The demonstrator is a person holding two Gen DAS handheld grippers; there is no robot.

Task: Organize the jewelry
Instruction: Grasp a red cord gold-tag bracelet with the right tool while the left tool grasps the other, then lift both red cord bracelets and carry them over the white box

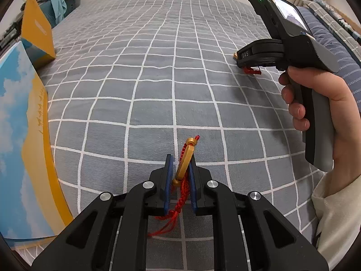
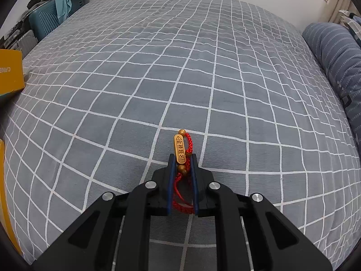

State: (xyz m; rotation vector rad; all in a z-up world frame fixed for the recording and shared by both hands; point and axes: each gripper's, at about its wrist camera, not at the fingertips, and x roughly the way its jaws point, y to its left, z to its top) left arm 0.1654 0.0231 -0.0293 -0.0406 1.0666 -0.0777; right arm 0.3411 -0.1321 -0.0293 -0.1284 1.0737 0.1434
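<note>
My left gripper [image 1: 180,160] is shut on a red braided cord bracelet with a gold plaque and gold beads [image 1: 186,160], held edge-on above the grey checked bedspread [image 1: 146,79]. Its red tassel hangs below the fingers. My right gripper [image 2: 182,159] is shut on a second red cord bracelet with an engraved gold plaque [image 2: 180,150], the plaque facing up between the blue pads. In the left wrist view the right gripper [image 1: 239,58] is at the right, held by a hand, with red cord [image 1: 251,70] dangling under it.
A blue-and-yellow box with its lid raised [image 1: 27,117] stands at the left, its yellow flap [image 1: 37,29] behind; part of it shows in the right wrist view [image 2: 10,72]. Striped pillows [image 2: 334,63] lie at the right. A teal suitcase [image 2: 46,18] stands beyond the bed.
</note>
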